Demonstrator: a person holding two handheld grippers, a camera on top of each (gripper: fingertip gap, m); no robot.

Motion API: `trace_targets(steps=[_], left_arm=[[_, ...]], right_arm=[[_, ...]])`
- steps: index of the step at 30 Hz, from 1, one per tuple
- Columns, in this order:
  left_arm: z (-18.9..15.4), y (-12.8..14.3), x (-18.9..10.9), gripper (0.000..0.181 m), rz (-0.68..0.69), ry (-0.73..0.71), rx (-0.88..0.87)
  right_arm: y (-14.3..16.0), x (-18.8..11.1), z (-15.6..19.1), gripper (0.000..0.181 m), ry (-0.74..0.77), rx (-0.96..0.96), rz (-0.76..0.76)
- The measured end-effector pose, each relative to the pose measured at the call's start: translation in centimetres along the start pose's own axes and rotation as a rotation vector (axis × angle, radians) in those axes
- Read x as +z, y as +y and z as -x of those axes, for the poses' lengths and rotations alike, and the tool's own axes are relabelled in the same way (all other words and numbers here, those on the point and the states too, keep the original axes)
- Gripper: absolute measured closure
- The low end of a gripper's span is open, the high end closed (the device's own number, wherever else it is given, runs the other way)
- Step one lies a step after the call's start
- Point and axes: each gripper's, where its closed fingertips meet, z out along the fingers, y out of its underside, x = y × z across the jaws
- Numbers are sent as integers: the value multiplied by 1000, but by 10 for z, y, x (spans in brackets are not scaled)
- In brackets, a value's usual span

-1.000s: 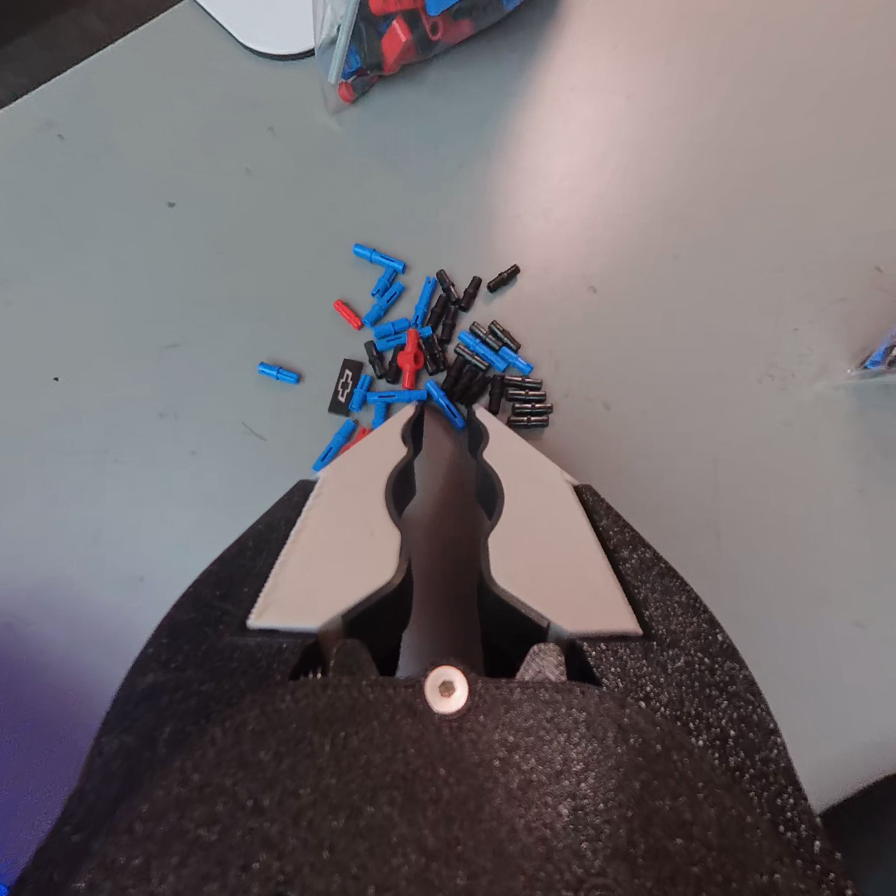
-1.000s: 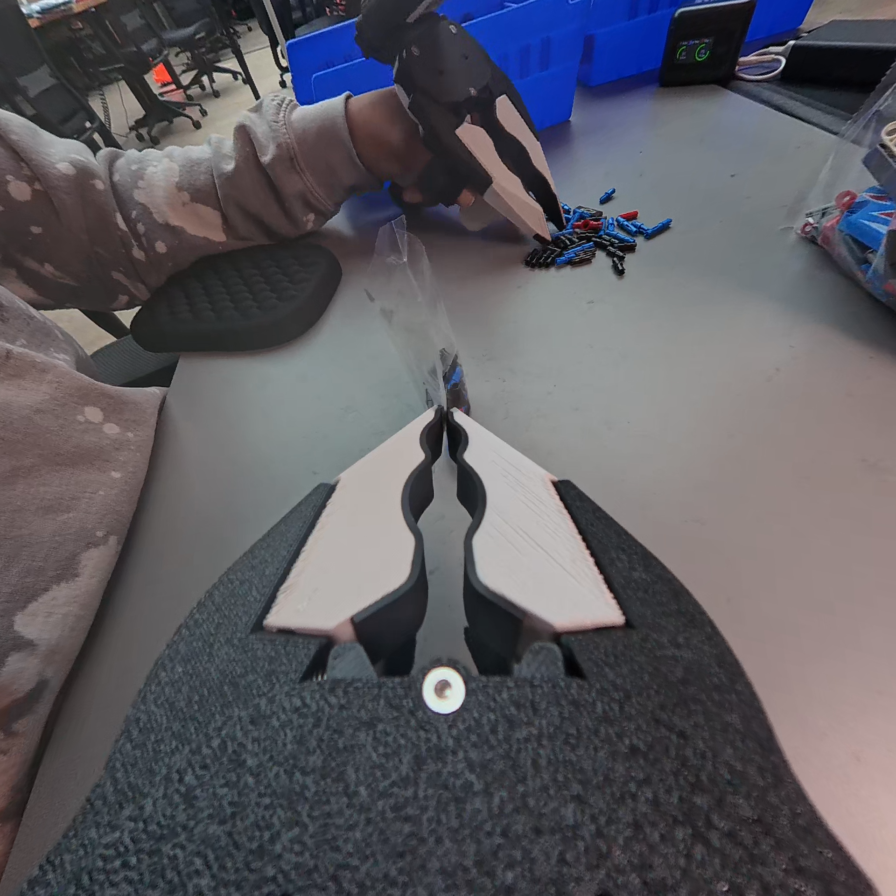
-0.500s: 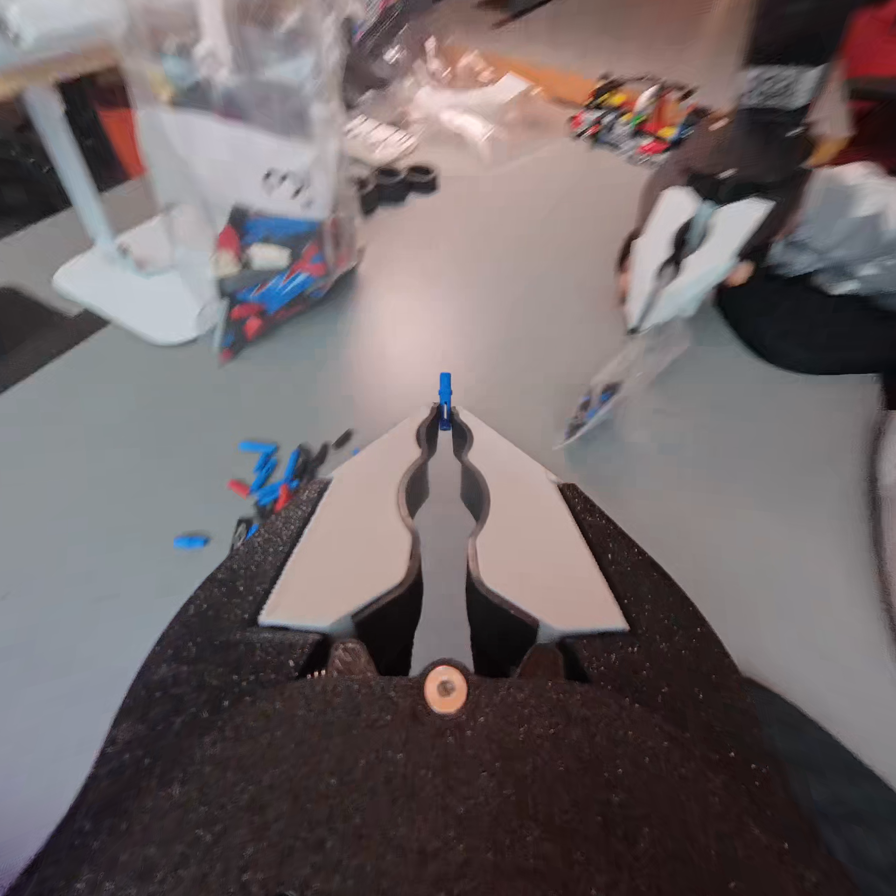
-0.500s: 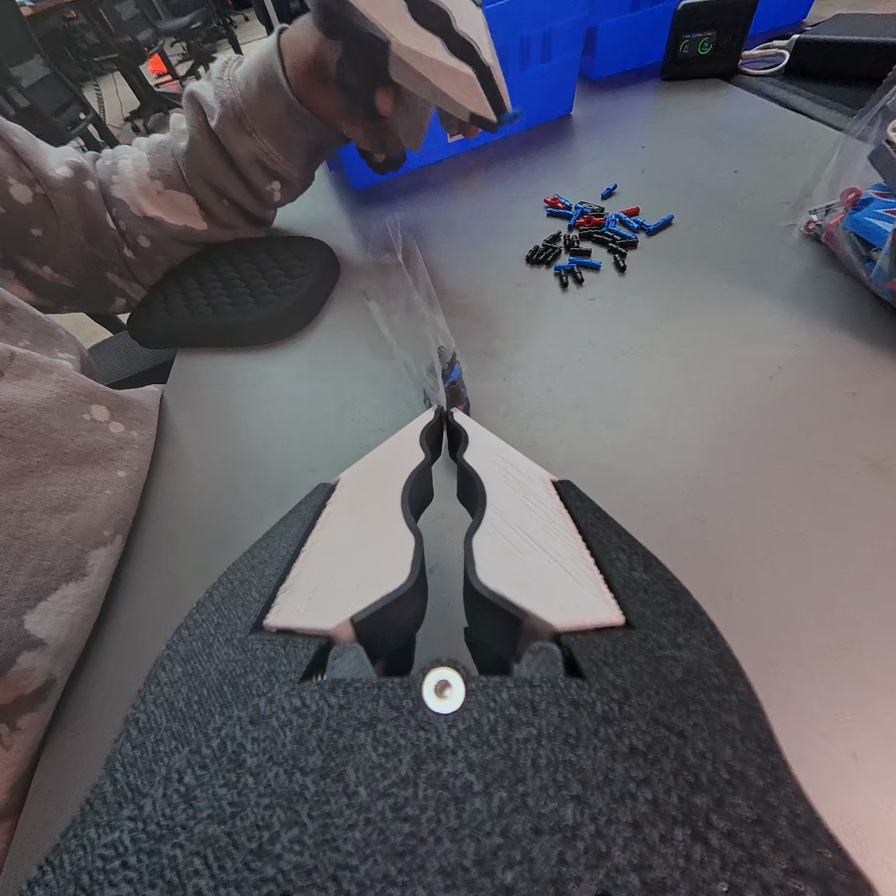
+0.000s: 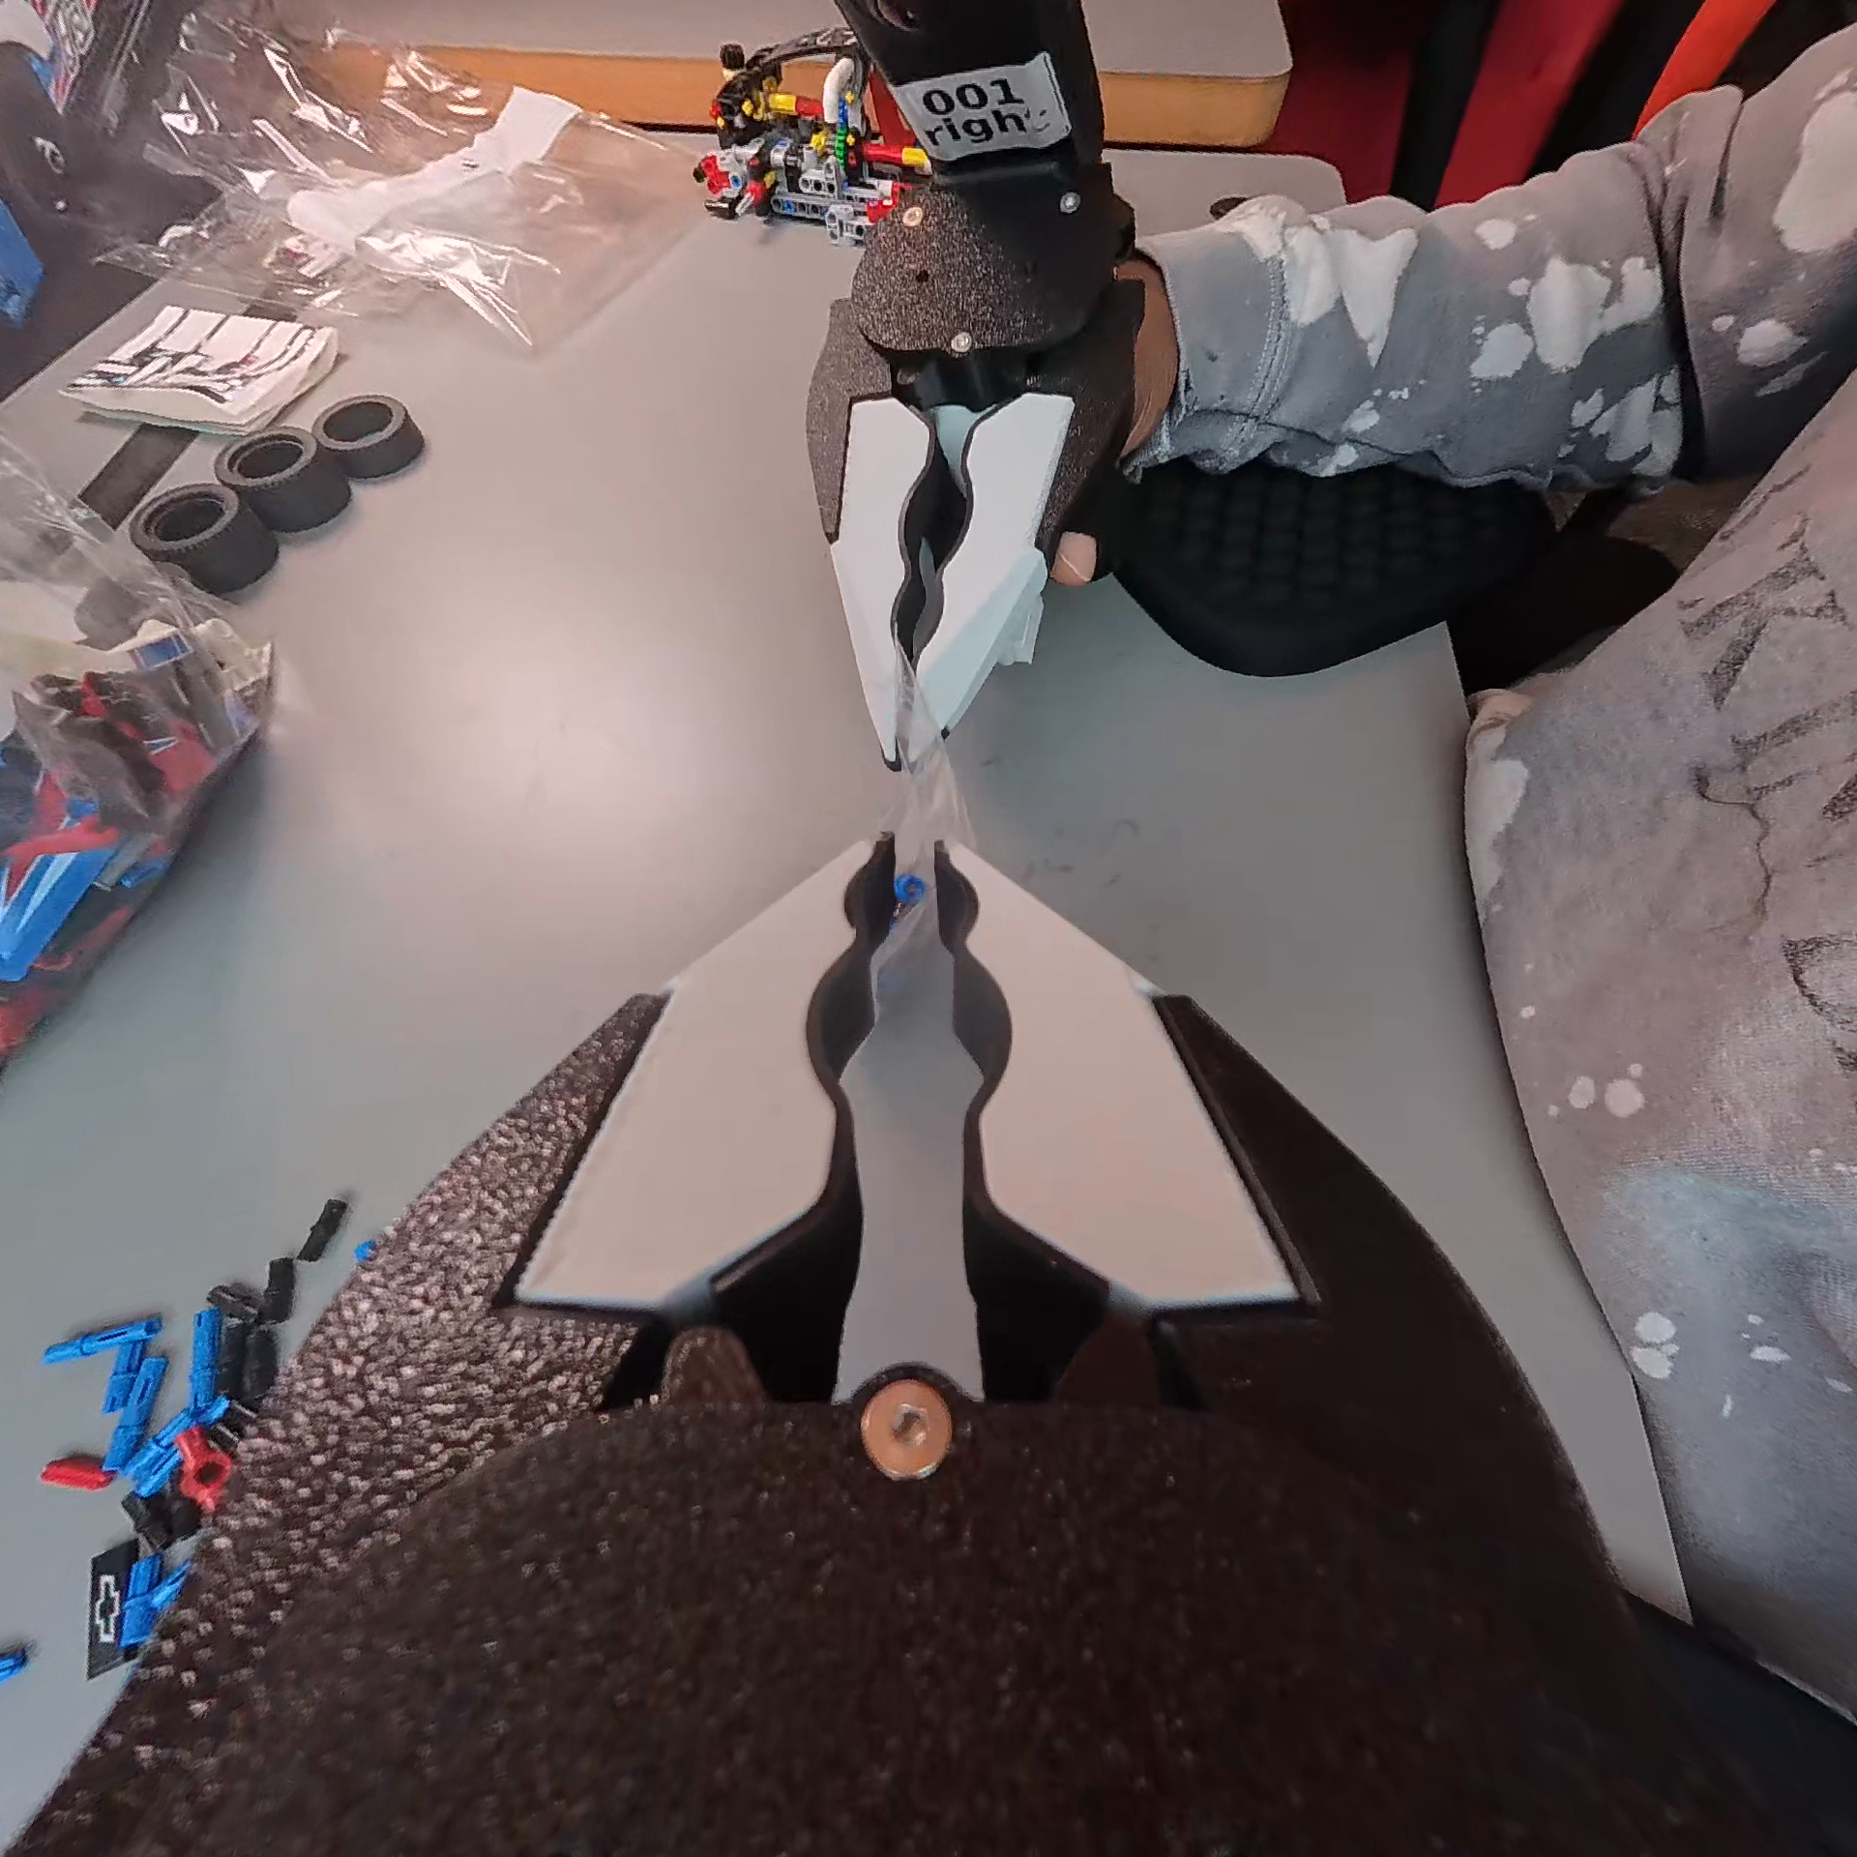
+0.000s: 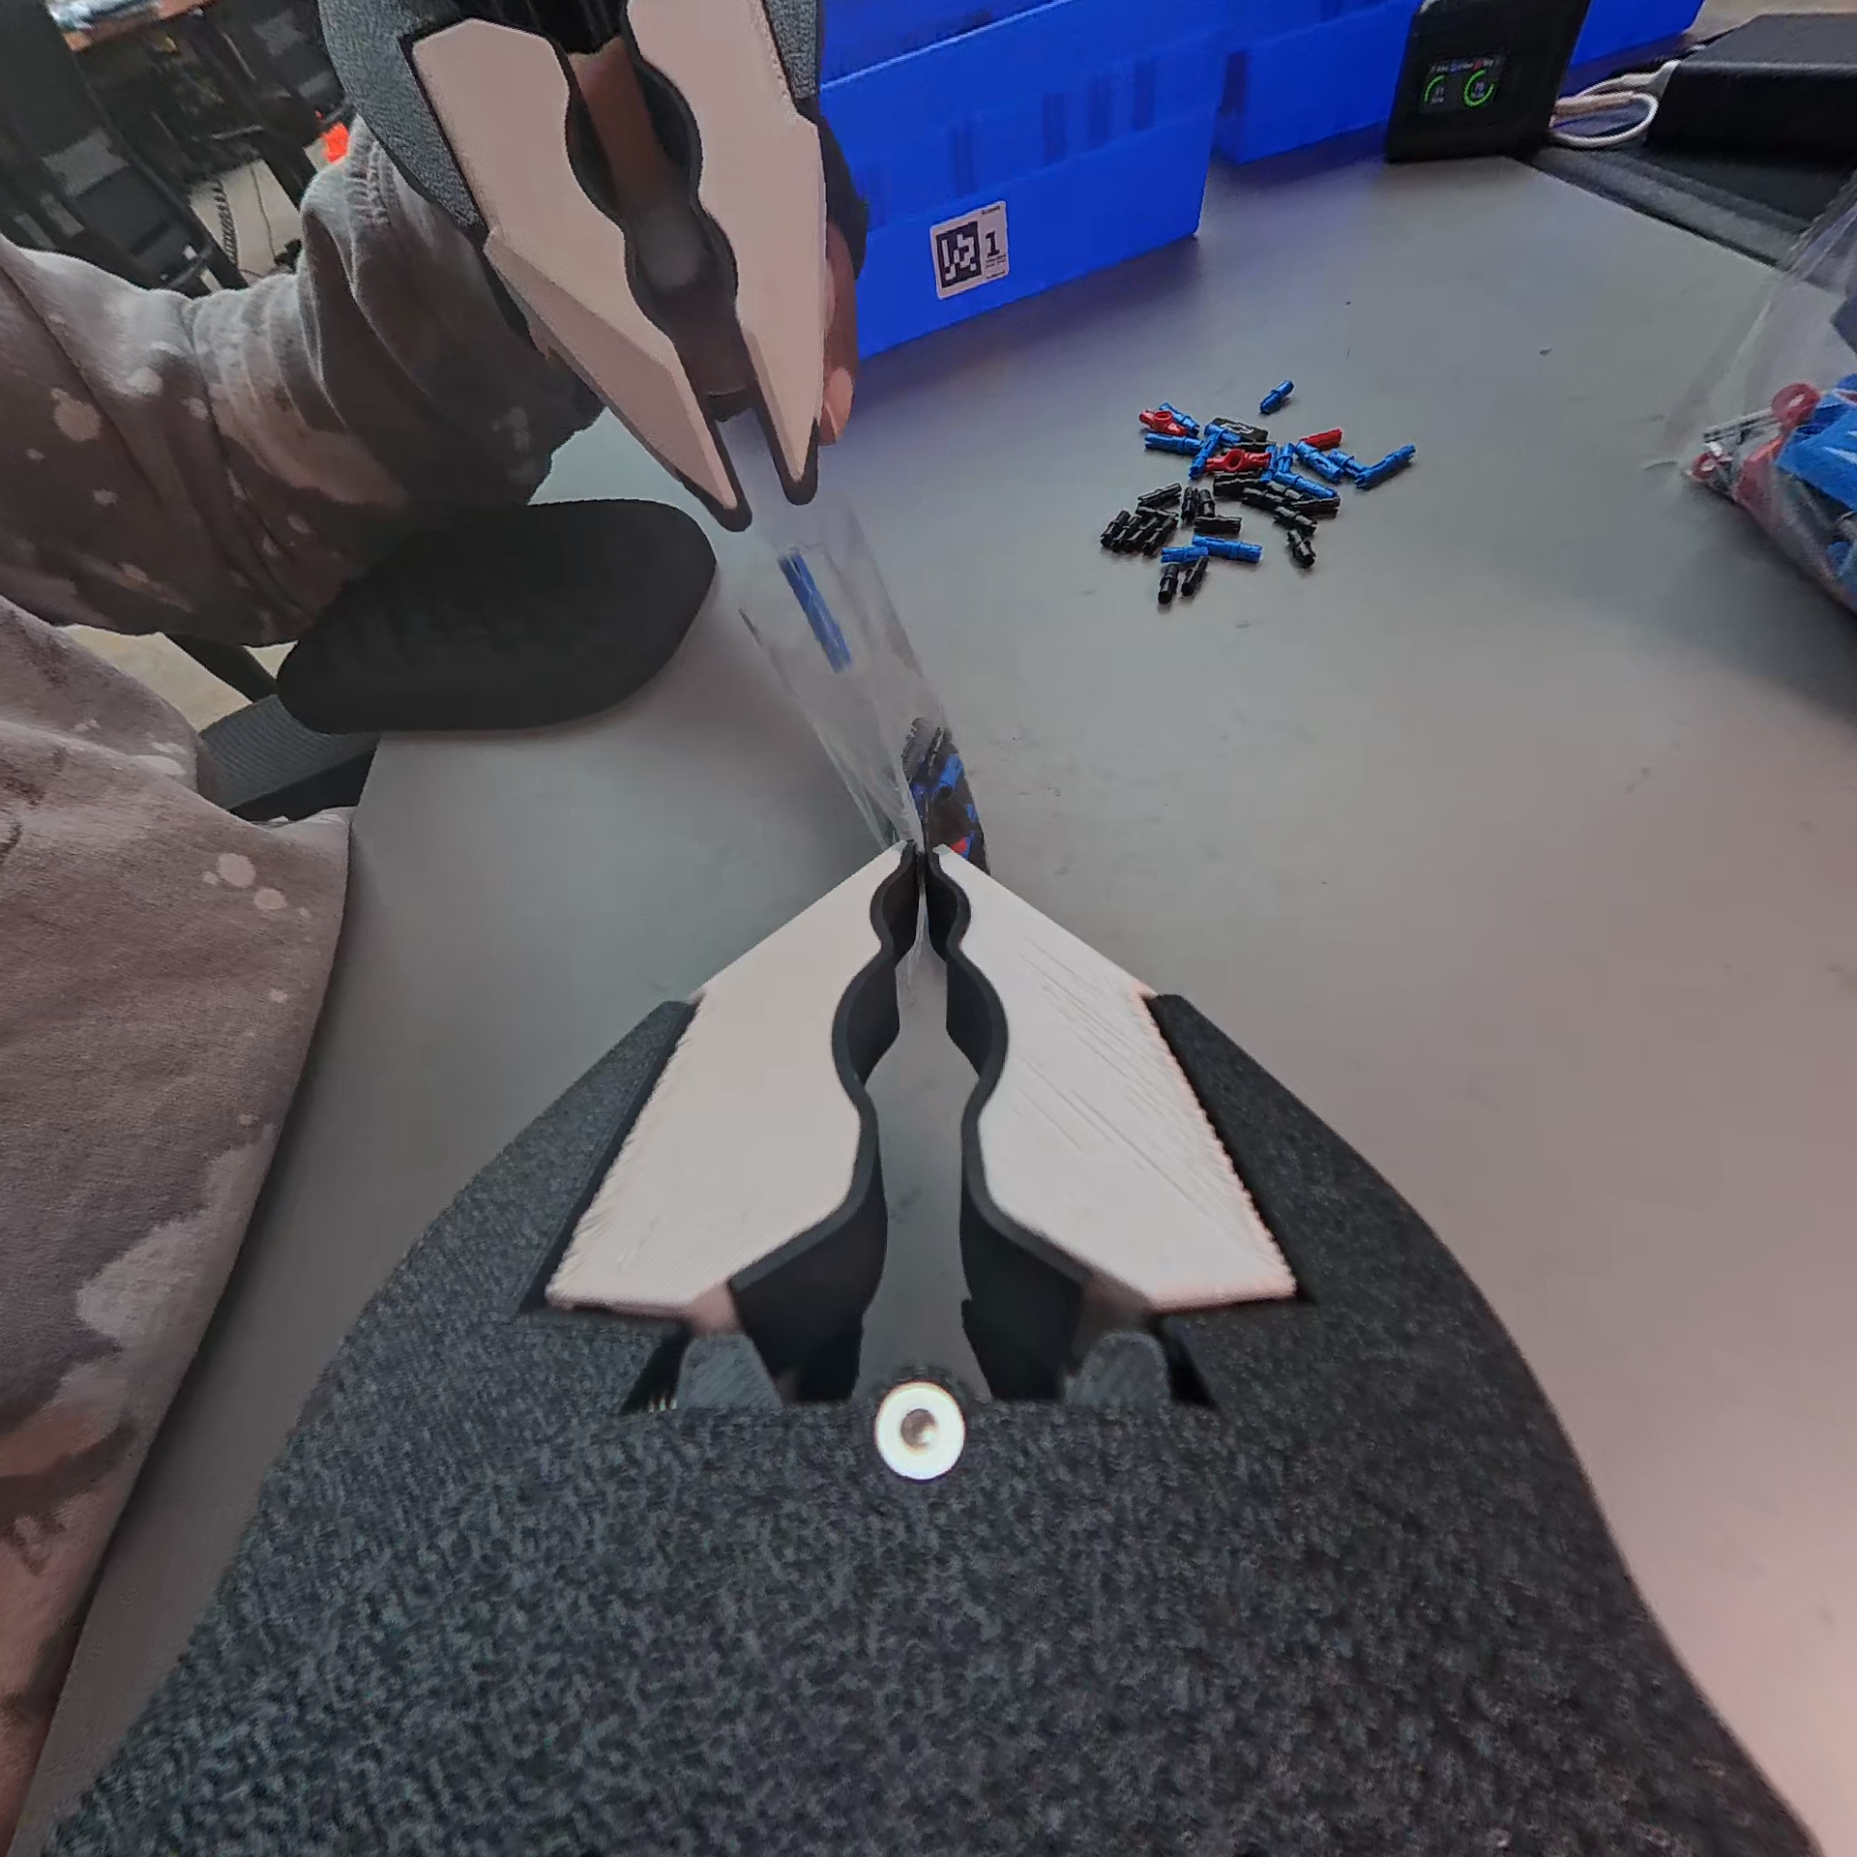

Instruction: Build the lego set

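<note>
My right gripper (image 6: 919, 872) is shut on the lower edge of a small clear bag (image 6: 854, 683) and holds it upright above the grey table (image 6: 1407, 904). Several pins sit in the bag's bottom. My left gripper (image 6: 764, 497) hangs over the bag's open top, jaws slightly apart and empty. A blue pin (image 6: 814, 603) is blurred inside the bag just below those tips. In the left wrist view the left gripper (image 5: 912, 854) faces the right gripper (image 5: 914, 739), with the bag (image 5: 919, 804) and the blue pin (image 5: 909, 889) between them. A pile of blue, black and red pins (image 6: 1236, 492) lies on the table.
Three black tyres (image 5: 281, 472), a sticker sheet (image 5: 211, 362), bags of parts (image 5: 100, 784) and a part-built model (image 5: 804, 161) lie around the table. Blue bins (image 6: 1025, 151) stand at the far edge. A black armrest pad (image 6: 482, 613) sits at the near edge. My hands' fingertips stand some 7 cm from each other.
My left gripper closed on a blue pin at the pile, carried it over to the bag held by the right gripper, then parted its jaws. The pin is now inside the bag.
</note>
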Motion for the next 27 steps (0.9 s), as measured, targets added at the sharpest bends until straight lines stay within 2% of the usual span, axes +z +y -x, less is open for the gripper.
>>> trace_targets(steps=[1,4,7,9,11,13,15,19,27], left_arm=[[-1,0,-1,171,-7,9,-5],[5,-2,-11,164,-41,-7,-16],[53,6,-44,165,-92,-202,-109],[98,41,-69,161,-51,-367,-242],[119,90,-76,149,67,-419,-356],[125,120,-70,148,121,-424,-455],[123,129,-59,147,171,-412,-450],[124,137,-44,147,252,-412,-401],[130,144,-45,174,286,-452,-365]], right_arm=[[0,0,0,181,0,1,-2],[-1,-1,-1,181,-2,8,-8],[-1,-3,-3,181,6,27,-9],[0,-4,-7,181,19,58,-5],[0,-5,-9,181,19,81,-7],[1,-6,-12,181,26,104,-4],[2,-7,-13,181,30,115,-3],[2,-10,-13,181,35,108,-1],[4,-11,-14,181,22,115,0]])
